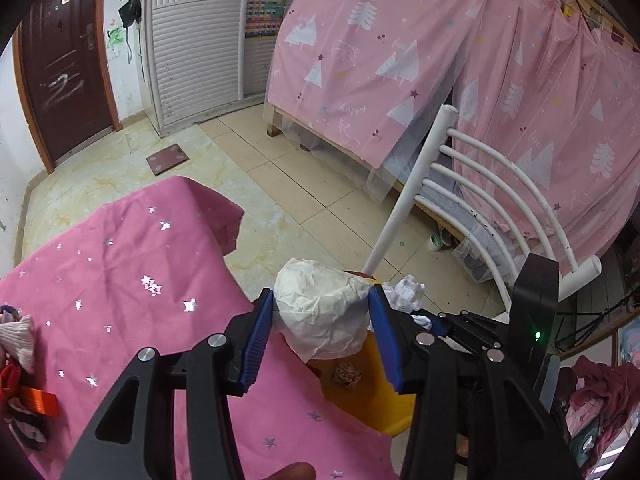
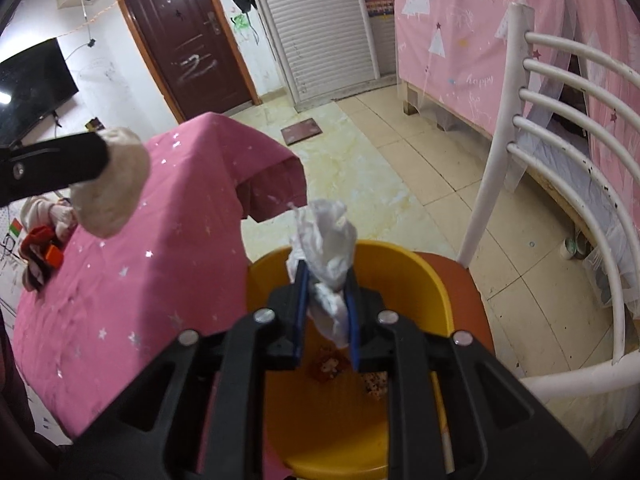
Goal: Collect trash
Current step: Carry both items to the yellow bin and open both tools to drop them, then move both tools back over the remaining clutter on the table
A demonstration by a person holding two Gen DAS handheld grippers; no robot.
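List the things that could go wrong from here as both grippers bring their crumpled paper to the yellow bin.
1. The left gripper holds its big paper ball over the pink cloth, short of the yellow bin; released here, it may miss.
2. The right gripper pinches only the lower end of its thin wad, which could slip out.
3. The two grippers are close and could collide at the bin.

Crumpled paper wad, glossy plastic bin
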